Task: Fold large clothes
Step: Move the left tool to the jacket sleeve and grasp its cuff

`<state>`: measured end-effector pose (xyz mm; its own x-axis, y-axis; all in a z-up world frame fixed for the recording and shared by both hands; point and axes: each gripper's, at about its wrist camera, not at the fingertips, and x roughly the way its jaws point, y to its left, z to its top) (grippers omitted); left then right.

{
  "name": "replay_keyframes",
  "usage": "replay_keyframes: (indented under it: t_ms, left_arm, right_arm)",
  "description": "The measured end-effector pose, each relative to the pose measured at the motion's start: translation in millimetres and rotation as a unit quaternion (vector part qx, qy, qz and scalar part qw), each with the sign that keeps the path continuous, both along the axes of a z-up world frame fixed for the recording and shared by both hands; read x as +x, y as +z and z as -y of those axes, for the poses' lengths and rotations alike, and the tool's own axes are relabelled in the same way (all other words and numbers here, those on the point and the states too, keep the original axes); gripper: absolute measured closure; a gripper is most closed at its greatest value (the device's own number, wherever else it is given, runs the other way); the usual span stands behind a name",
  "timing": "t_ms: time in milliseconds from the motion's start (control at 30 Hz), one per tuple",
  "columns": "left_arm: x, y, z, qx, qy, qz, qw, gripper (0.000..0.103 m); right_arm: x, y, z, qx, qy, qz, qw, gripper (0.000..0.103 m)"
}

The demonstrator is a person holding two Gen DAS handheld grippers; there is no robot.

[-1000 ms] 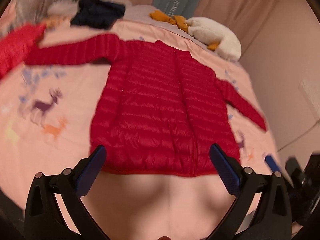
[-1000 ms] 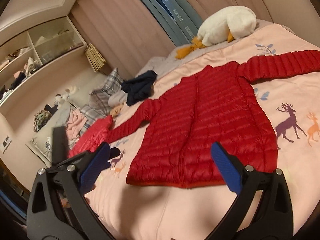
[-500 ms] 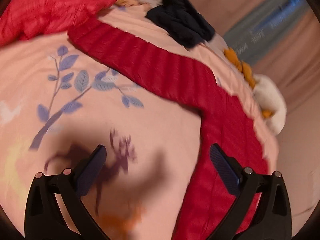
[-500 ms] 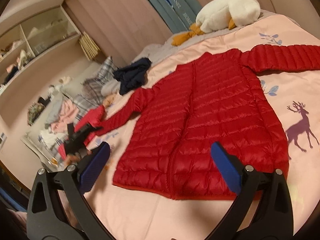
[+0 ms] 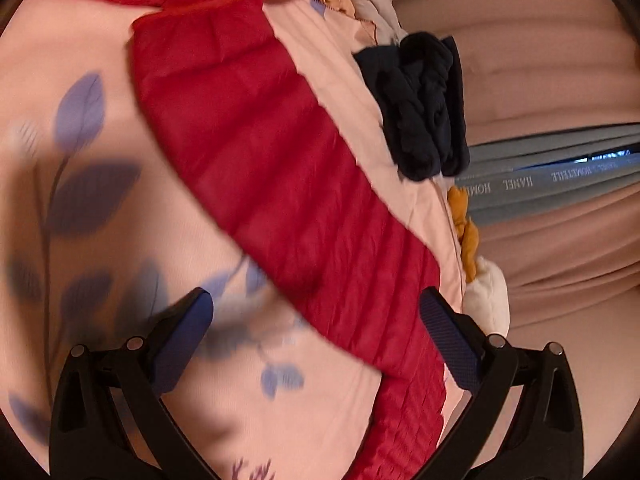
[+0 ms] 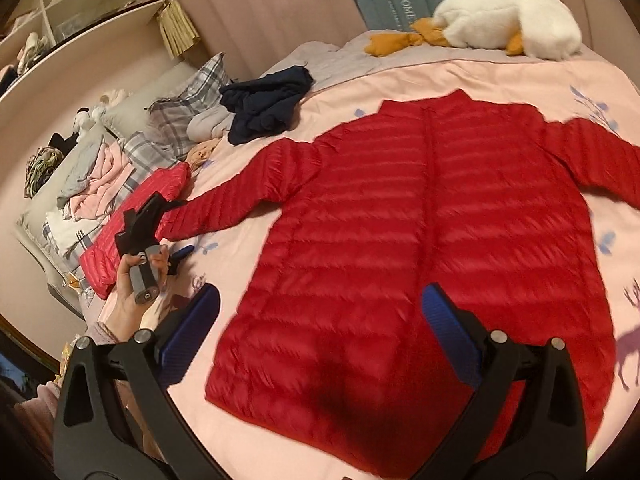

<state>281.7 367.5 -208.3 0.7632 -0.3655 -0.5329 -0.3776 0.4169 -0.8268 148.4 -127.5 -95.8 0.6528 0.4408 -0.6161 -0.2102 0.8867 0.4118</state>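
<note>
the red down jacket [image 6: 432, 220] lies flat on the bed [image 6: 500, 76], front up, both sleeves spread out; the left gripper [image 5: 316, 320] is released, jaws wide apart, just above the jacket's sleeve [image 5: 260, 152] near its cuff at 11 o'clock; the right gripper [image 6: 320, 320] is also released, over the hem at 6 o'clock; a dark blue garment [image 6: 264, 104] lies at 10 o'clock; a white plush goose [image 6: 508, 20] rests at 1 o'clock.

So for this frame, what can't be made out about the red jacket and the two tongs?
- Red jacket: the far sleeve end is cut off by the right edge of the right wrist view; part of the hem sits behind the right tongs.
- Left wrist view: motion blur; only one sleeve shows clearly.
- Left tongs: whether they touch the sleeve cuff is unclear in the right wrist view.
</note>
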Motion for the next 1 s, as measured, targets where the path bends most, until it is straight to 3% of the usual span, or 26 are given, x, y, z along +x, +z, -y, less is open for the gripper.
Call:
replay_keyframes:
  t_ms: [167,400,567,633,667,700,767,867,1000]
  left_arm:
    - [27,-2,-25,-0.017,0.013,0.019,0.9996,0.001]
    - [61,-2,-48,-0.047,0.025,0.007,0.9985,0.001]
    - [62,-3,-49,-0.036,0.028,-0.001,0.999,0.001]
    - [64,-1,-46,-0.012,0.027,-0.018,0.9994,0.01]
    - [64,-1,-45,0.001,0.024,-0.028,0.9993,0.026]
    - [65,-2,-44,0.012,0.021,-0.038,0.999,0.047]
    - [65,-13,-46,0.005,0.014,-0.054,0.9984,0.075]
    - [58,-22,-50,-0.008,0.02,-0.045,0.9988,0.085]
    - [49,-17,-45,0.017,0.02,-0.023,0.9994,0.094]
  right_arm:
    - [17,-3,-28,-0.012,0.014,-0.007,1.0,0.002]
    - [33,-12,-64,-0.043,0.04,-0.016,0.998,0.002]
    - [37,-13,-69,-0.056,0.041,-0.017,0.997,0.002]
    - [39,-13,-67,-0.054,0.035,-0.019,0.998,0.002]
    - [39,-11,-66,-0.053,0.032,-0.018,0.998,0.002]
    - [39,-10,-65,-0.052,0.029,-0.015,0.998,0.002]
    - [34,-7,-60,-0.051,0.023,-0.006,0.998,0.002]
    - [27,-6,-50,-0.046,0.011,-0.001,0.999,0.002]
    - [11,-4,-29,-0.051,-0.011,0.01,0.999,0.002]
